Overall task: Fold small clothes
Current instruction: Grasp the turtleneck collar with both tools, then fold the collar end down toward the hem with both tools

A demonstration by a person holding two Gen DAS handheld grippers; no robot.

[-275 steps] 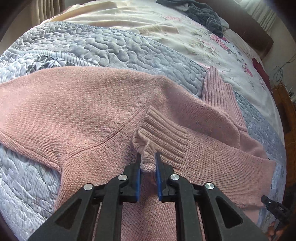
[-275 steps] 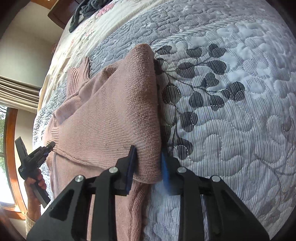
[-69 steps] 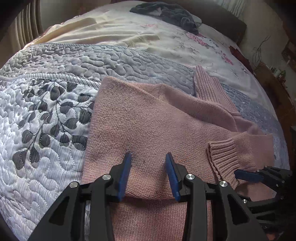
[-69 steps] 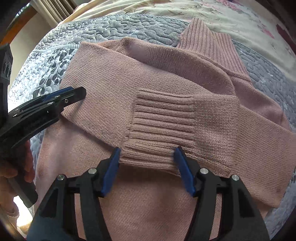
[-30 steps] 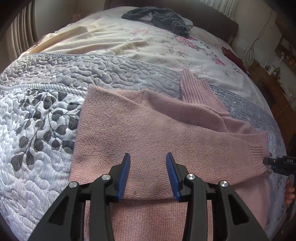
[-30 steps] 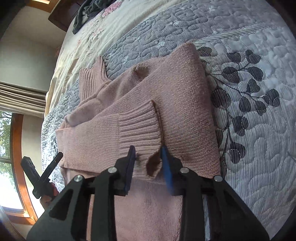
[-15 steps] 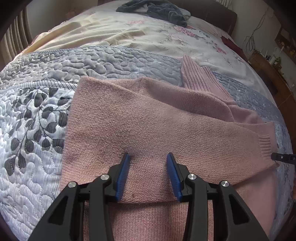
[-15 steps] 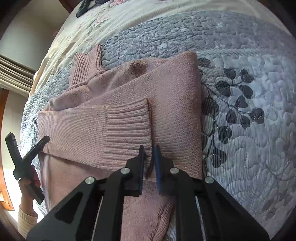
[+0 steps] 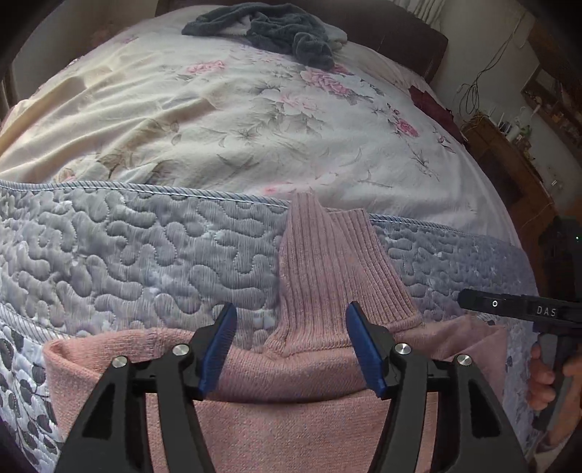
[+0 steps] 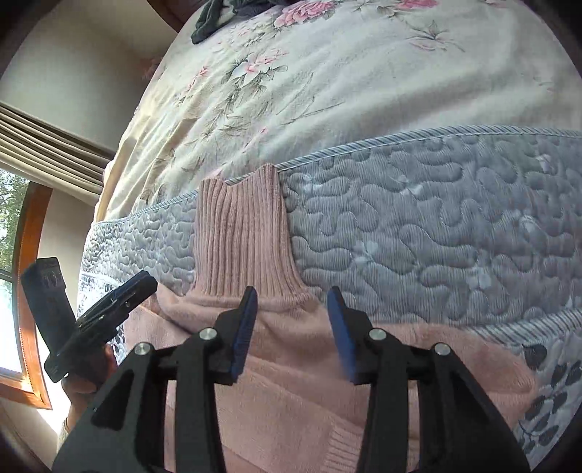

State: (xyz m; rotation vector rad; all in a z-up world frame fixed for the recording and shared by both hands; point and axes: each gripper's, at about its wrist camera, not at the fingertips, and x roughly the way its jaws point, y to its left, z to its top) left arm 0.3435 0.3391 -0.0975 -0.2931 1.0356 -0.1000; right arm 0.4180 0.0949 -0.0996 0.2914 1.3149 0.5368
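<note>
On the bed, a pink sweater (image 9: 291, 411) lies flat on the grey quilt (image 9: 127, 254), its sleeves folded across the body and its ribbed collar (image 9: 327, 276) sticking out toward the flowered sheet (image 9: 236, 120) beyond.

The left gripper (image 9: 291, 349) hangs over the shoulder line just below the collar, its blue pads spread wide and holding nothing. In the right wrist view it shows at the sweater's left shoulder.

The right gripper (image 10: 291, 334) sits over the same shoulder line, a little to the right of the collar (image 10: 240, 240), also spread apart and empty. In the left wrist view the hand (image 9: 549, 378) carrying it shows at the far right edge.

The knit looks soft, thick and limp, light enough to lift but likely to sag and drag its layers apart. It should not slip from the pads. A sensible hold would be at the two shoulder corners, pinching all folded layers together, so the top half can be carried down over the hem. A dark heap of clothes (image 9: 276, 29) rests far up the bed.
</note>
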